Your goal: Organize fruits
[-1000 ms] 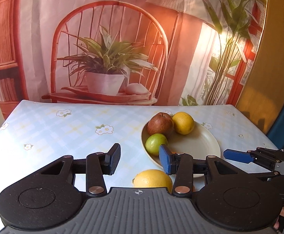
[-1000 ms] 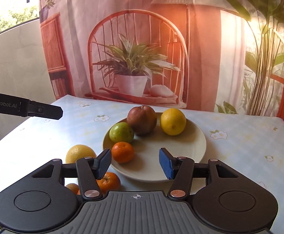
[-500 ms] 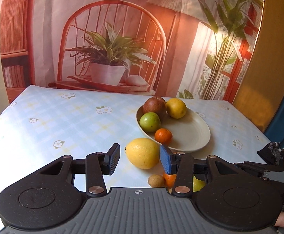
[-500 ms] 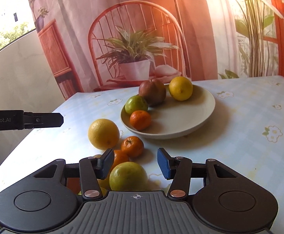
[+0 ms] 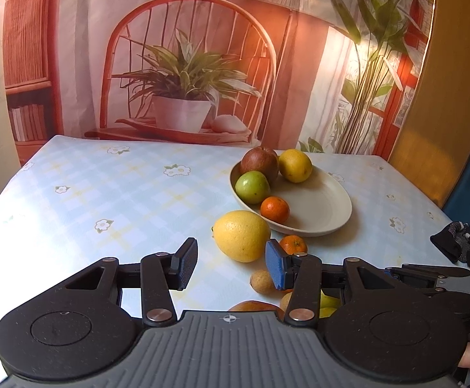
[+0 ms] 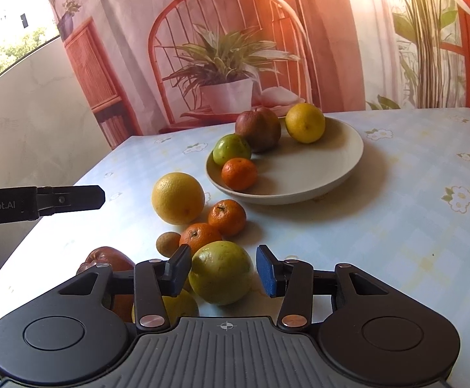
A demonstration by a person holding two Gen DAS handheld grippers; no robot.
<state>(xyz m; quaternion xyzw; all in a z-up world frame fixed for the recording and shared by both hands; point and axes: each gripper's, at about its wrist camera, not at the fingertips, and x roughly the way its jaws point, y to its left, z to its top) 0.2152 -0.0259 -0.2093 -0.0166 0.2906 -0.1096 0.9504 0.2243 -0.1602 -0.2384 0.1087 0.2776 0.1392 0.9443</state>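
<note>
Hovering low, right gripper (image 6: 223, 273), fingers apart around green fruit (image 6: 220, 272), perhaps untouched; left gripper (image 5: 231, 265) likewise spread.

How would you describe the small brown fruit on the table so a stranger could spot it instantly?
Start at the cream plate and come toward the camera, past the two loose tangerines on the tablecloth. Just left of the nearer tangerine lies the small brown fruit. It is the smallest piece, dull tan where its neighbours are bright orange and yellow.

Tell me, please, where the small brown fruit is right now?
In the right wrist view, the small brown fruit lies on the table, left of the nearer tangerine, below the big yellow citrus.
</note>
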